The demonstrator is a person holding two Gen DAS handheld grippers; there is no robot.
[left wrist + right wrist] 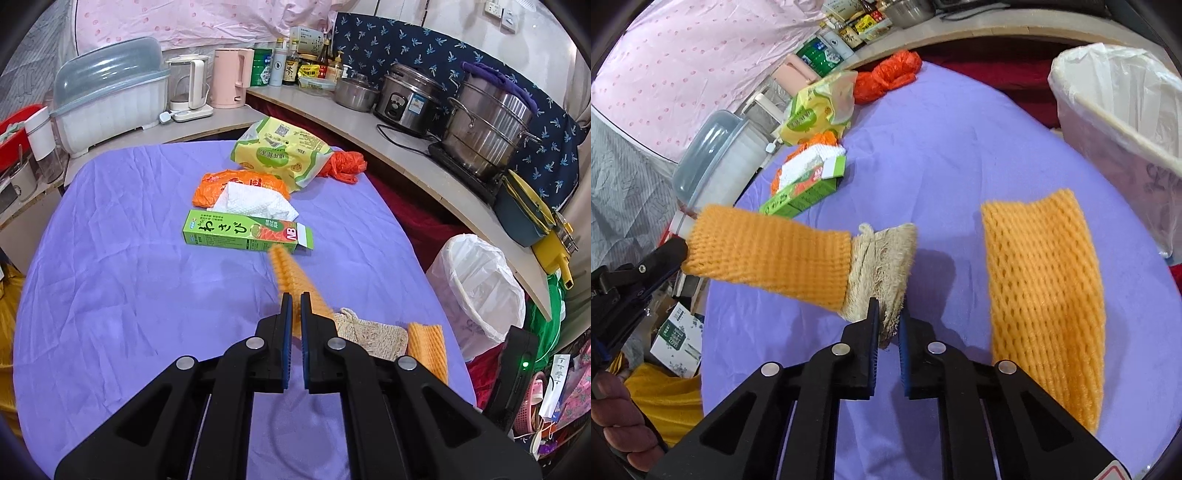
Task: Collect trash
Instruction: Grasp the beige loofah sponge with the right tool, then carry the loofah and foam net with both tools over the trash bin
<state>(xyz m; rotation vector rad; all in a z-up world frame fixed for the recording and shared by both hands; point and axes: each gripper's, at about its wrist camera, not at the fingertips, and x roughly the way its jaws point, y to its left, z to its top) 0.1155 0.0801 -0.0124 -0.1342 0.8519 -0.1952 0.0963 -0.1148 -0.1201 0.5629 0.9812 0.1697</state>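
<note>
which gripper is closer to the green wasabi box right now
Left. The left gripper, shut on an orange foam net, points at the green wasabi box, with the net's far end just short of it. The right gripper pinches the loofah pad, farther away.

On the table point(110, 240) a long box point(247, 232) lies across the middle, with a tissue point(255, 203) just behind it on a crumpled wrapper point(214, 184). Further back sit a snack bag point(280, 151) and, to its right, a bunched plastic bag point(343, 164). Near the front edge lie a fibre scrubber point(882, 266) and, to its right, a foam net sleeve point(1045, 295). A second foam sleeve point(768, 254) runs left from the scrubber, seemingly slipped over its end. A lined bin point(476, 291) stands off the table's right side.
</note>
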